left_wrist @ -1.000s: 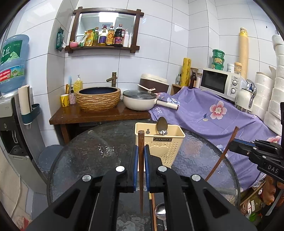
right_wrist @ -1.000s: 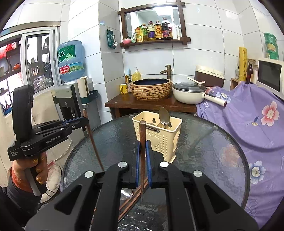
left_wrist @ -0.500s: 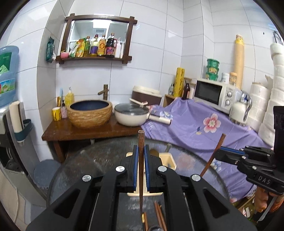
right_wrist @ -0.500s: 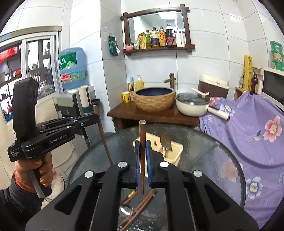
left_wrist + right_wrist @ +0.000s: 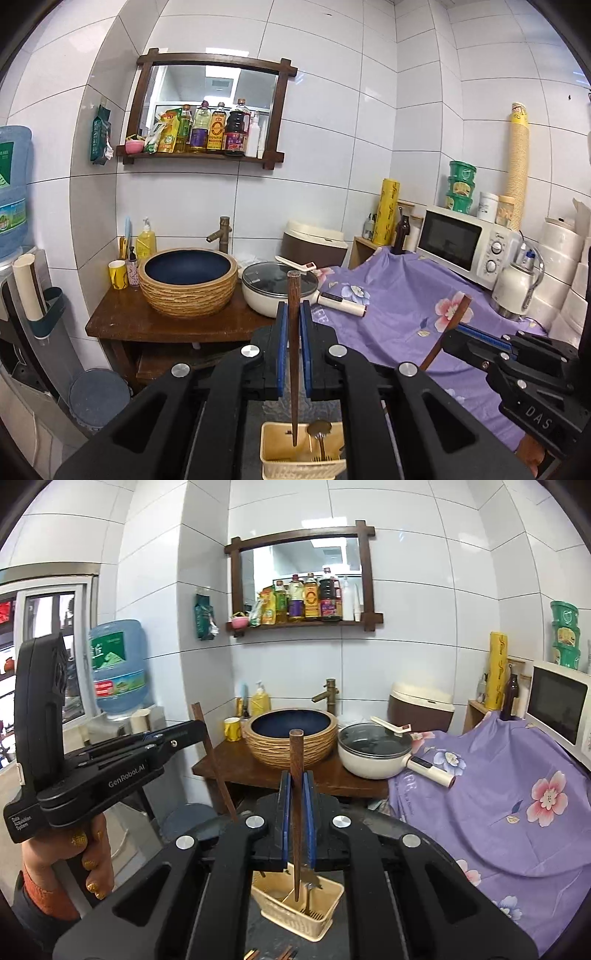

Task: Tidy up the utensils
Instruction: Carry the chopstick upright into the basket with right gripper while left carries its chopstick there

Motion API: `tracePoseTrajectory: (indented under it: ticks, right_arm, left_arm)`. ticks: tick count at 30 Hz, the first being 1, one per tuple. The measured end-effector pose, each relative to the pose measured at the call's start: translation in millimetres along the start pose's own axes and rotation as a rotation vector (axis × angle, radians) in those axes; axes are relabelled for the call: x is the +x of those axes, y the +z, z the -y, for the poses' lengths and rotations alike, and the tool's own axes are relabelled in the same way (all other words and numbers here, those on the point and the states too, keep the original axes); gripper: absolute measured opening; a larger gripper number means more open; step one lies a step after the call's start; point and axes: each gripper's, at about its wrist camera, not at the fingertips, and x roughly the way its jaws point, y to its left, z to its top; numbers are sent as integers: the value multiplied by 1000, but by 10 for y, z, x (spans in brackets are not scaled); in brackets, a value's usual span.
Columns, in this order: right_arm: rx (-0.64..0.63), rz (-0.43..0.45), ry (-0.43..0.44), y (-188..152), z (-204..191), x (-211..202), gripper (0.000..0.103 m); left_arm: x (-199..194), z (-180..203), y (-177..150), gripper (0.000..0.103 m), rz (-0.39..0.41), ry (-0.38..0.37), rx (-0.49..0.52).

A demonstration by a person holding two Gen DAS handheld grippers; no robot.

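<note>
Each gripper [image 5: 293, 325] [image 5: 297, 797] clamps one chopstick [image 5: 293, 350] [image 5: 296, 812] above the caddy [image 5: 273, 463]. A spoon [image 5: 320, 430] stands inside; more utensils lie on the table.

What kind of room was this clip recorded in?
Most likely a small home kitchen or washroom corner with white tiled walls: a basin with a tap, a lidded pan, a microwave and a wall shelf of sauce bottles.
</note>
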Motion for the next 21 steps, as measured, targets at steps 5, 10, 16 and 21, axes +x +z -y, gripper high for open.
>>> tracePoseTrajectory:
  ticks: [5, 10, 16, 21]
  right_arm:
    - [17, -56, -28, -264, 132, 360, 7]
    - [52, -122, -40, -625, 246, 676, 7]
    - [59, -165, -49, -922, 264, 879, 7]
    - [75, -189, -60, -1066, 305, 984, 7]
  left_arm:
    - [381, -63, -275, 7, -63, 8, -25]
    - [684, -132, -667, 7, -142, 10, -44]
    - [887, -168, -1028, 7, -205, 22, -37]
    - [978, -212, -1210, 7, -241, 26, -46]
